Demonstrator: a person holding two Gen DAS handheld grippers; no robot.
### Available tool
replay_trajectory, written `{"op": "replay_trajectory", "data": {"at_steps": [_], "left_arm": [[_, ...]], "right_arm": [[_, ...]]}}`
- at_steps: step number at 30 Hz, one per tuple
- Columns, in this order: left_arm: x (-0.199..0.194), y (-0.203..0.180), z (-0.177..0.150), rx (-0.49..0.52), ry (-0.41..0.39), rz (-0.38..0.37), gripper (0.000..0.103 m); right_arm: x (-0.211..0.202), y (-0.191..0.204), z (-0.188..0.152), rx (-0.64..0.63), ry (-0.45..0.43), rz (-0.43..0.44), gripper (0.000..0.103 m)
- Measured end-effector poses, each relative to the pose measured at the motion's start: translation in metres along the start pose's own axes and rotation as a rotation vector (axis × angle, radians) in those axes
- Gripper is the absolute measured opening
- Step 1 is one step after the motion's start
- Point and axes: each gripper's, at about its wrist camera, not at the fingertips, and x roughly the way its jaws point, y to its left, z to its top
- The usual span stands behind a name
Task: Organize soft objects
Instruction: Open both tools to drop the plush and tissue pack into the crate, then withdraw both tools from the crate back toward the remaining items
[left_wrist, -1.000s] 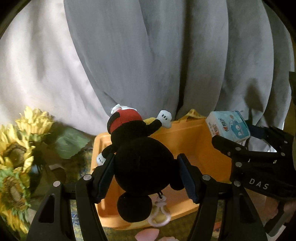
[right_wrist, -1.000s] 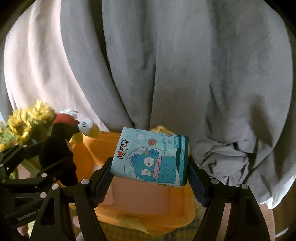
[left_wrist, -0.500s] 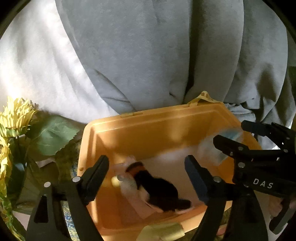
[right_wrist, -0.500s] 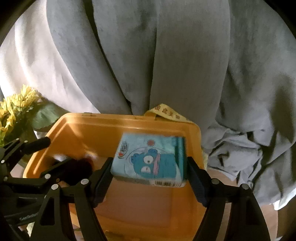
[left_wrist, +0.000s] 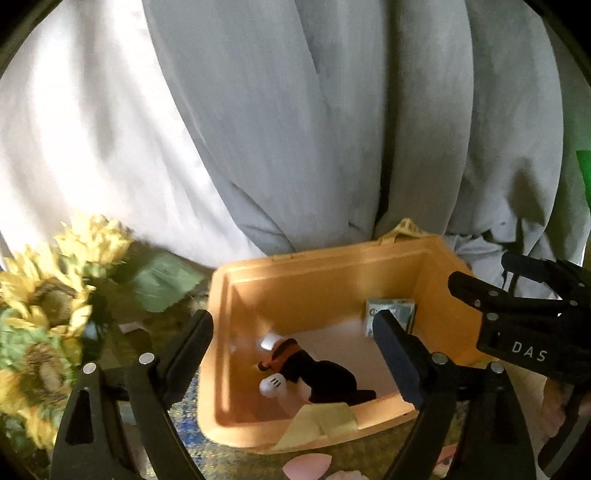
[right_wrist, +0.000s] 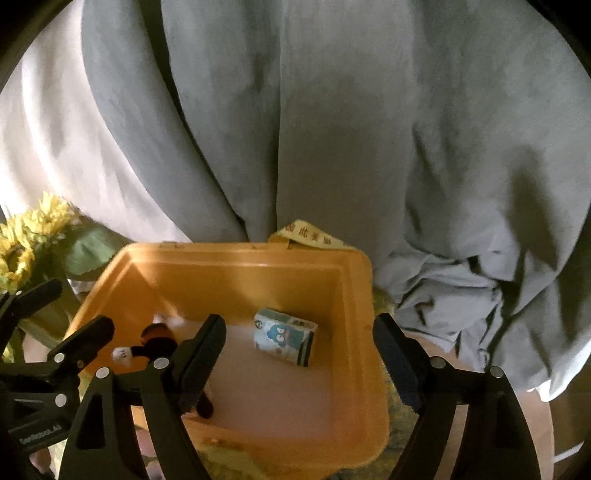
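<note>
One grey curtain (right_wrist: 332, 129) hangs in folds behind everything, with one paler white drape (left_wrist: 92, 147) to its left. One orange bin (right_wrist: 354, 295) stands on the desk in front of the curtain, open at the top, and serves as the landmark here. A yellow printed strap (right_wrist: 310, 234) lies over the bin's far rim. One yellowish cloth (left_wrist: 321, 421) drapes over the bin's near rim.

Left of the bin is one bunch of sunflowers (left_wrist: 48, 295); at least three yellow heads and one broad green leaf can be counted, blurred.

Two grippers are in view, both held above the bin's near edge. The left gripper (left_wrist: 293, 350) has its jaws spread wide and holds nothing. The right gripper (right_wrist: 299, 350) likewise has its jaws spread wide and empty. Each appears in the other's view, at the bin's opposite side.

Two soft items lie inside the bin, apart from each other. One black plush mouse (left_wrist: 321, 373), with red shorts and white gloves, lies on its side on the bin floor toward the left wall. One blue tissue pack (right_wrist: 284, 336), printed with a cartoon face, rests on the bin floor toward the far right corner, tilted.

One or two pink petals (left_wrist: 306, 465) lie on the desk just in front of the bin.
</note>
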Motion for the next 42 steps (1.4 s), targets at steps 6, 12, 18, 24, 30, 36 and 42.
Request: {"op": "replay_trajectory", "data": {"at_steps": [6, 12, 18, 24, 30, 36, 42], "left_arm": [[-0.041, 0.000, 0.000, -0.026, -0.074, 0.016, 0.093], [-0.077, -0.002, -0.007, -0.048, -0.113, 0.017, 0.093], [-0.108, -0.007, -0.020, -0.050, -0.145, 0.022, 0.093], [-0.128, -0.013, -0.038, -0.051, -0.142, 0.010, 0.093], [-0.142, -0.021, -0.062, -0.058, -0.123, -0.001, 0.093], [-0.155, -0.031, -0.086, -0.065, -0.112, -0.004, 0.093], [-0.165, -0.044, -0.112, -0.022, -0.130, 0.022, 0.093]], "right_arm": [[-0.042, 0.001, 0.001, 0.000, -0.079, 0.011, 0.083], [-0.081, 0.003, -0.005, 0.002, -0.137, 0.030, 0.083], [-0.110, 0.001, -0.019, 0.002, -0.183, 0.033, 0.083], [-0.130, -0.003, -0.036, 0.006, -0.189, 0.050, 0.083], [-0.148, -0.005, -0.058, 0.003, -0.195, 0.047, 0.083], [-0.159, -0.007, -0.080, -0.013, -0.186, 0.051, 0.083], [-0.165, -0.009, -0.101, -0.045, -0.180, 0.059, 0.083]]}}
